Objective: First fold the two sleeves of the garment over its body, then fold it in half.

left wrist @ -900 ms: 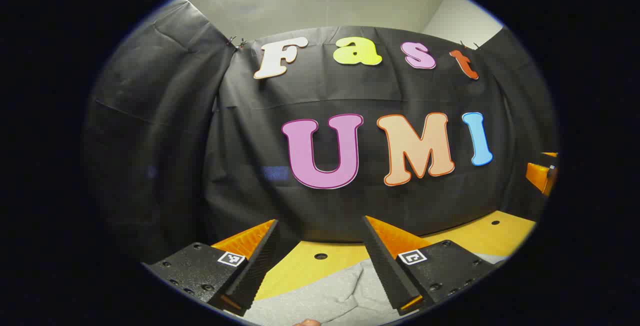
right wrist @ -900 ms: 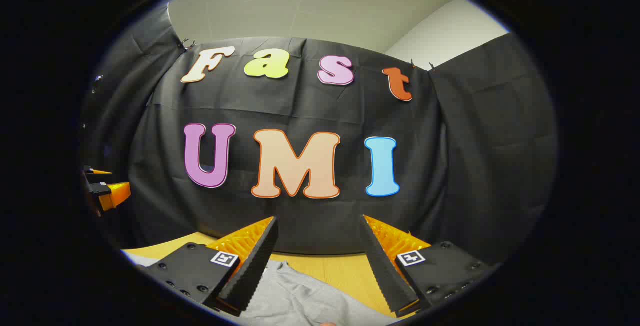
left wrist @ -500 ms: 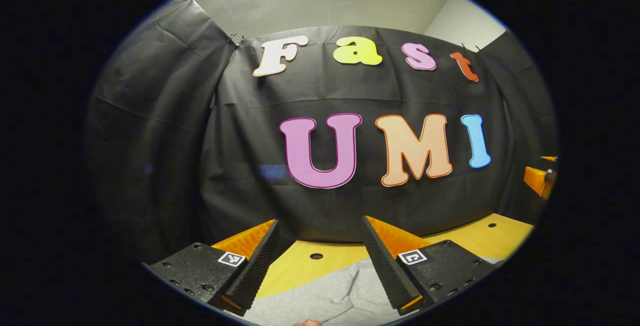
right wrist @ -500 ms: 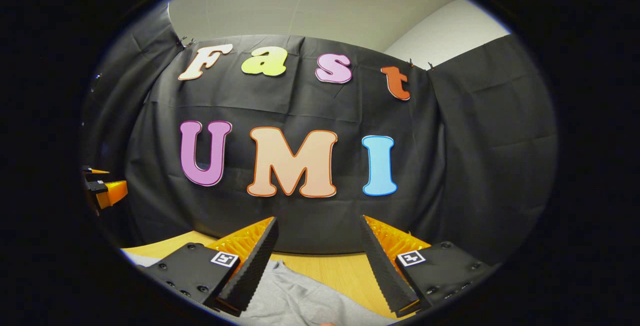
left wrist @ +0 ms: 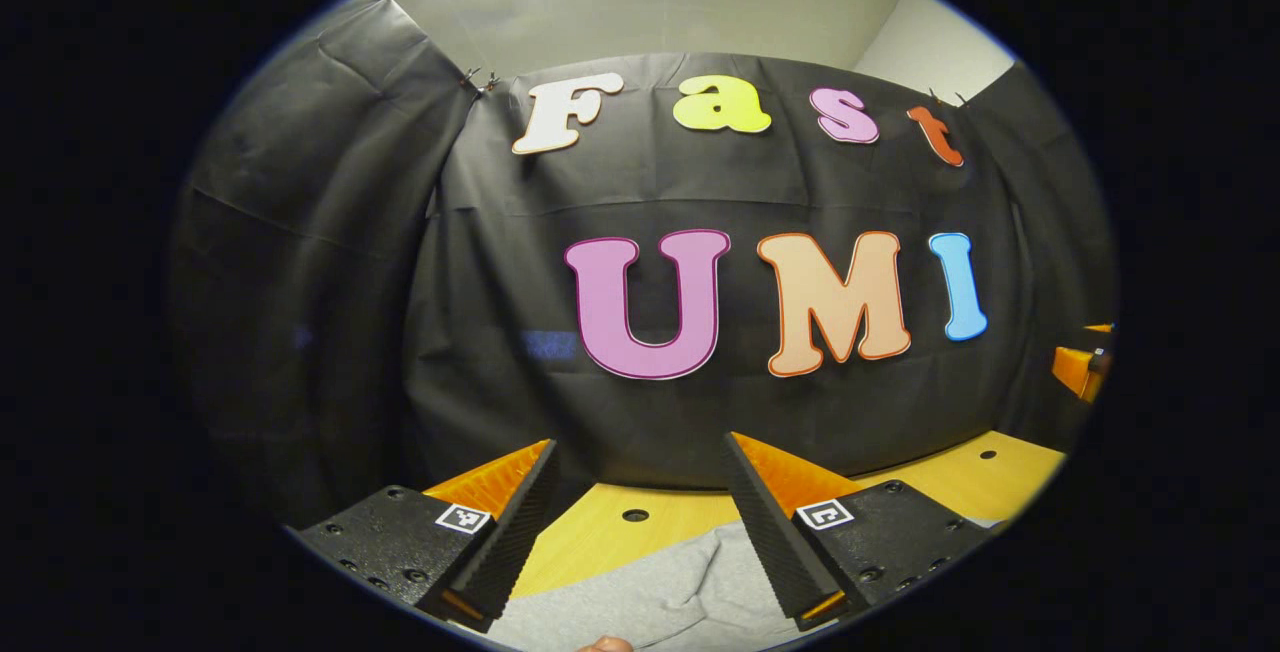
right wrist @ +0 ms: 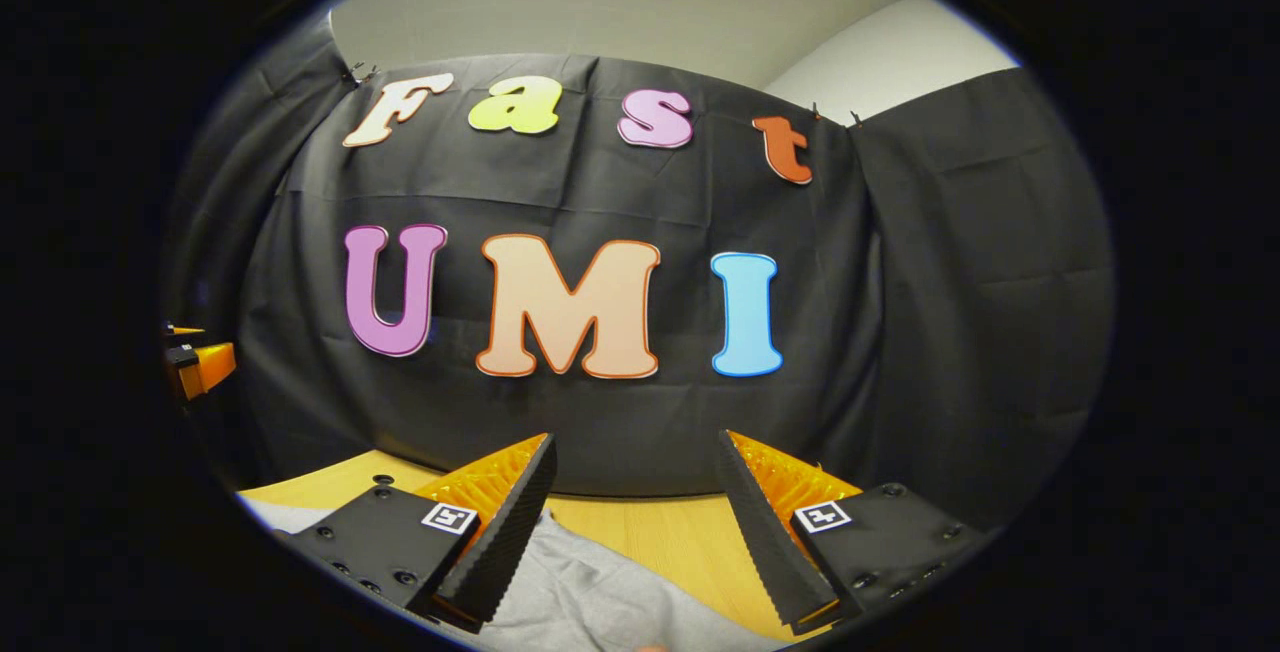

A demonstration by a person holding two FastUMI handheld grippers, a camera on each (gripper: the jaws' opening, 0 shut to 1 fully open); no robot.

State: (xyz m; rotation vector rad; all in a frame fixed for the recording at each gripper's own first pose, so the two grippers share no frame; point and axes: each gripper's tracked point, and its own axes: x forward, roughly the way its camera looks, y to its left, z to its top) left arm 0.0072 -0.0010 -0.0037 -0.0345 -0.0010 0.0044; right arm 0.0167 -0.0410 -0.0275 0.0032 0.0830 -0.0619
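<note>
The left gripper (left wrist: 637, 452) has its two fingers spread wide, with nothing between them and nothing touching them. Below the gap lies the soft grey knit garment (left wrist: 660, 592), spread on the light wooden table with small round holes (left wrist: 610, 532). A shallow crease runs through the cloth near the right-hand finger, and the garment's far edge stops short of the hole in the table just beyond it. At the lower rim of the left gripper view, just nearer than the garment, a bit of a fingertip (left wrist: 603, 644) of the person shows.

The right gripper (right wrist: 636, 442) is likewise wide open and holds nothing. In the right gripper view the garment (right wrist: 590, 602) lies under and beside the left-hand finger, its edge running slantwise across the table (right wrist: 660, 527), with bare wood on the garment's far right side.

Both grippers are held nearly level above the garment, pointing toward the black cloth wall (left wrist: 480, 262) behind the table. Each shows in the other's view, well off to the side of the garment: the right one (left wrist: 1080, 367) and the left one (right wrist: 200, 362).
</note>
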